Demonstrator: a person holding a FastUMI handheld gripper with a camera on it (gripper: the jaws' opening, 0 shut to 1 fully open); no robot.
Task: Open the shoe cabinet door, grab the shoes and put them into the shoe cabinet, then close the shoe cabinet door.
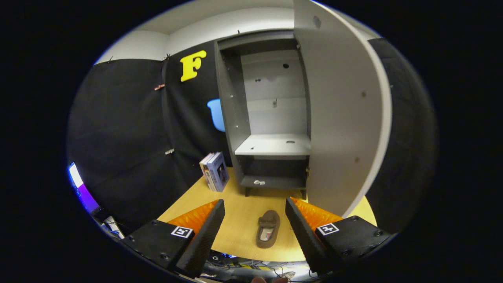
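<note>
The grey shoe cabinet (235,114) stands on the yellow floor mat (243,214), its door (342,114) swung wide open toward me on the right. Inside I see a pale shelf (275,144) with nothing on it and a dark lower compartment (273,169). A small white object (258,182) lies on the bottom board. One brown shoe (268,228) lies on the mat between my two fingers and a little ahead of them, toe toward the cabinet. My gripper (255,204) is open and holds nothing.
A small box with printed sides (215,171) stands on the mat just left of the cabinet's foot. Cables (251,269) run below the mat's near edge. A lit screen (80,188) glows far left, behind the black cloth wall.
</note>
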